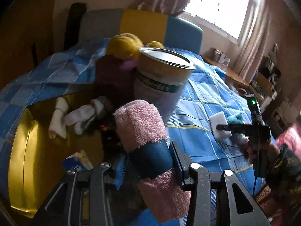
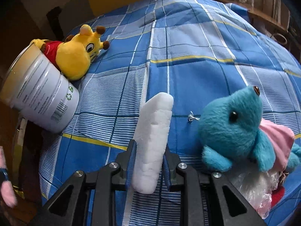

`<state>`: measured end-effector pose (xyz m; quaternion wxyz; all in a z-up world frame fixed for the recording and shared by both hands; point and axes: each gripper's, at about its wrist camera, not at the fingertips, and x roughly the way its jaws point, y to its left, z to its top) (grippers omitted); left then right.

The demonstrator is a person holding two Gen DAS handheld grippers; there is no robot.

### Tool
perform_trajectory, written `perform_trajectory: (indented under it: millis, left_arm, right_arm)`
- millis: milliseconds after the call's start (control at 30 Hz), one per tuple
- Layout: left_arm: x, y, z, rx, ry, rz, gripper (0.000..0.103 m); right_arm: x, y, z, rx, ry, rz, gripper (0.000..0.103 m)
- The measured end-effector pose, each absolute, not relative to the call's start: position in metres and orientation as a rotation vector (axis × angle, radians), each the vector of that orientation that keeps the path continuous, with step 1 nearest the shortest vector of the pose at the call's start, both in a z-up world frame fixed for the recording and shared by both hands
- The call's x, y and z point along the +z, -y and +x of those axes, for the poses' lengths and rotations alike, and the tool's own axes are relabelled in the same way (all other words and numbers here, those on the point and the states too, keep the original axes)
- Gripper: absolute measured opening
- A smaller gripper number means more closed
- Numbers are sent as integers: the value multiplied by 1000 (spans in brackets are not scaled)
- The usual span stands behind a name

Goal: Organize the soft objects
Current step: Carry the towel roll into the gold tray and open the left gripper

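My left gripper (image 1: 150, 156) is shut on a rolled pink towel (image 1: 140, 120) with a dark blue band, held above a gold box (image 1: 22, 150). The box holds a doll with white legs (image 1: 75, 117) and other items. My right gripper (image 2: 149, 154) is shut on a white sponge (image 2: 154, 137) above the blue plaid bedspread (image 2: 188, 47). It also shows in the left wrist view (image 1: 223, 128) with the sponge (image 1: 219, 122). A teal plush (image 2: 231, 130) lies right of the sponge. A yellow giraffe plush (image 2: 77, 56) leans behind a tin can (image 2: 41, 92).
The tin can (image 1: 161, 77) stands tilted at the bed edge by the gold box. A clear plastic bag (image 2: 259, 188) lies under the teal plush. A headboard (image 1: 143, 24), window and wooden shelves are behind the bed.
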<state>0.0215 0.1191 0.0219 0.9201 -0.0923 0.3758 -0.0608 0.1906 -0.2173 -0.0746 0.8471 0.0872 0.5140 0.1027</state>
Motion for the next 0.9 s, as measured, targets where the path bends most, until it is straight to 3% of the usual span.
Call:
perform_trajectory:
  millis: [267, 500, 667, 900]
  left_arm:
    - [30, -226, 12, 63, -756, -390, 43]
    - [5, -312, 15, 227, -837, -537, 43]
    - [-7, -327, 37, 243, -866, -571, 43]
    - [-20, -325, 93, 240, -943, -384, 45]
  right_arm:
    - [-73, 214, 190, 218, -1067, 137, 24]
    - [-71, 213, 190, 220, -1064, 117, 24]
    - [-72, 211, 190, 220, -1063, 107, 24]
    - [-72, 210, 191, 223, -1063, 95, 23]
